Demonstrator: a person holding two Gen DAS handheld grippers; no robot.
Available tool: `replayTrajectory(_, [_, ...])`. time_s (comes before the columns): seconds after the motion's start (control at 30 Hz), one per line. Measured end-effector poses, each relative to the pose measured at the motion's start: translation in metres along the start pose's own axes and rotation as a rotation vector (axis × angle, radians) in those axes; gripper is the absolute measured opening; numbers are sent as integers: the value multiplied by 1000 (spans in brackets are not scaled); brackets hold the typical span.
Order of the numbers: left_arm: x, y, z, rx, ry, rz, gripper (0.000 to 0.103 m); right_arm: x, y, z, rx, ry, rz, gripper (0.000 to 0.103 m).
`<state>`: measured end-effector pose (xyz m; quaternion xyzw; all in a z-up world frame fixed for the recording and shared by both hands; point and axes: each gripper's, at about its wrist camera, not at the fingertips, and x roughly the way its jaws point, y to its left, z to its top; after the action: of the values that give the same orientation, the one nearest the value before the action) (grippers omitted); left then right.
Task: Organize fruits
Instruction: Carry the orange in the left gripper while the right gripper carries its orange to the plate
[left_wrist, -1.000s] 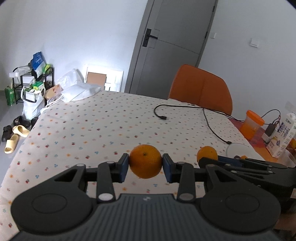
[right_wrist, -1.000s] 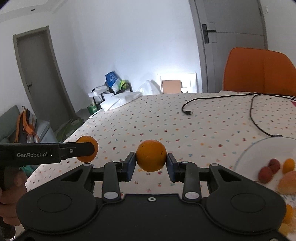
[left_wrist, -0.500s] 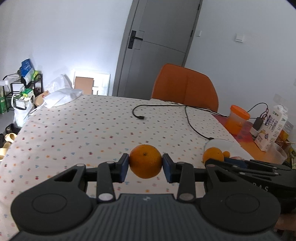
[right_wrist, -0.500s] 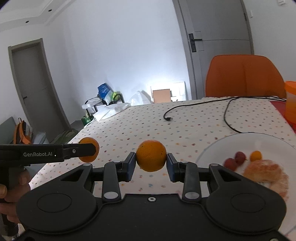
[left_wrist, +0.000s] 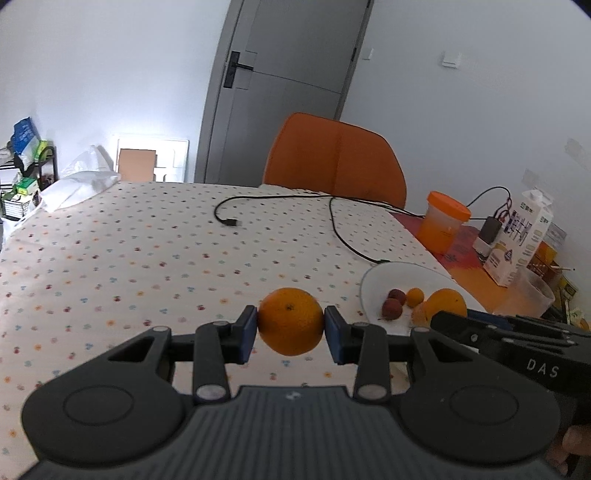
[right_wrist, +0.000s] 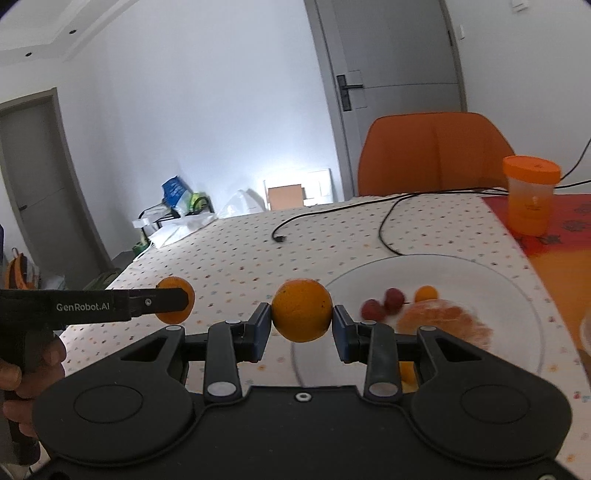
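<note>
The left claw (left_wrist: 290, 329) pinches an orange (left_wrist: 290, 321). The right claw (right_wrist: 302, 326) pinches another orange (right_wrist: 302, 315), the plate (right_wrist: 495, 280) at its 2 o'clock

Dotted tablecloth (left_wrist: 147, 236) under white plate (right_wrist: 491, 280), cable (left_wrist: 343, 229), orange jar (right_wrist: 530, 199).

Both tools, left tool (left_wrist: 290, 329) and right tool (right_wrist: 301, 328), are clamped on an orange each (held level, side by side).

A home dining room: floral-clothed table (left_wrist: 147, 240), orange chair (left_wrist: 336, 158), milk carton (left_wrist: 517, 236).
</note>
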<state>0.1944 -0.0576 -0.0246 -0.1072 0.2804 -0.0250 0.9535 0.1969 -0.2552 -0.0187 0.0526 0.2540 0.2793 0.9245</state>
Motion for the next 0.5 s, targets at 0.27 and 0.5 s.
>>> replayTrajectory(0.27, [13,-19,-2,25,18,-33,38,-11,-20,-2,18,-13,-37,34])
replayTrajectory(0.5, [25,-36,-2,50,30,-52,38,-23,-44,-4,53,-29,-72,34])
